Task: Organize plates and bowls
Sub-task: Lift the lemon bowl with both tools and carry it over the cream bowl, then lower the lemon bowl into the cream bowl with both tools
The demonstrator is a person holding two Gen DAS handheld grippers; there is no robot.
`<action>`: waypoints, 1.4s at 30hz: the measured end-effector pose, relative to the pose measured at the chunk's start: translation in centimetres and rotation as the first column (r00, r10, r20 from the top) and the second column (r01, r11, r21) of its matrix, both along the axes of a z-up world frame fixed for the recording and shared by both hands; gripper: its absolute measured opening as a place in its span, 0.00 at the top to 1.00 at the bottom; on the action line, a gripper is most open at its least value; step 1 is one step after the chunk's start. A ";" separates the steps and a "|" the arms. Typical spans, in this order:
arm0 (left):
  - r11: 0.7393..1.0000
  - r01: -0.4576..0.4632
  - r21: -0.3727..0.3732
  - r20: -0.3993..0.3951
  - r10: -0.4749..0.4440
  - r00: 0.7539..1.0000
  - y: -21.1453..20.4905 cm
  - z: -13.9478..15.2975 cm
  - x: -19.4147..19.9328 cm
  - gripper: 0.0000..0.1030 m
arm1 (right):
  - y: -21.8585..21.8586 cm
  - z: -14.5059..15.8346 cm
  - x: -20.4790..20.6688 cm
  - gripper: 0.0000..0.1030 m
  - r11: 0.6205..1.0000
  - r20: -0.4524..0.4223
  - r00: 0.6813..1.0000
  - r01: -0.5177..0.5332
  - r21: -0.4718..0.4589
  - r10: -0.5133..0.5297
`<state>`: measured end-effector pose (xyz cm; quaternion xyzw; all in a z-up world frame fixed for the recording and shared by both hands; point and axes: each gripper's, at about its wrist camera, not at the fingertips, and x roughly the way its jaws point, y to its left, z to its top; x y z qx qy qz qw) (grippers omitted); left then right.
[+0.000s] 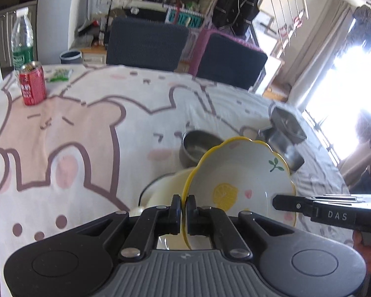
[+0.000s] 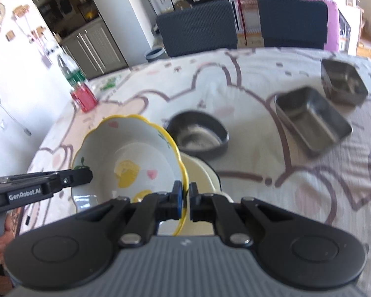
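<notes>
Both grippers gripped the bowl (image 1: 237,180) by opposite rim edges: the left gripper (image 1: 184,212) and the right gripper (image 2: 185,198). At lower centre it hung over a cream dish (image 2: 202,173), perhaps a plate. Glazed ceramic: stiff, slippery, fragile; the rim suited gripping.

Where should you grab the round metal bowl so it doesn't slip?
Probably the thin upright rim of the round metal bowl, from above, one finger inside and one outside. It sits open side up on the tablecloth, and its body looks too wide to squeeze whole. The far side looks freest, since the lemon bowl, held by both grippers, crowds the near side.
</notes>
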<state>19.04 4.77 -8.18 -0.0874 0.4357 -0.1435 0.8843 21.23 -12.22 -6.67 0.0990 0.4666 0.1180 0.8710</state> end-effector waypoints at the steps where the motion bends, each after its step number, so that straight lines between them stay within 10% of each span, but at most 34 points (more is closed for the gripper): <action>1: 1.000 0.003 0.001 -0.010 -0.003 1.000 -0.1 -0.2 0.0 0.96 | 0.0 -0.3 0.0 0.94 1.000 -0.014 1.000 -0.001 -0.003 0.001; 42: 0.987 0.083 0.136 -0.167 -0.060 0.984 -1.7 -3.8 1.3 0.92 | 2.0 -3.3 0.4 0.91 0.983 -0.152 0.986 -0.099 -0.155 0.075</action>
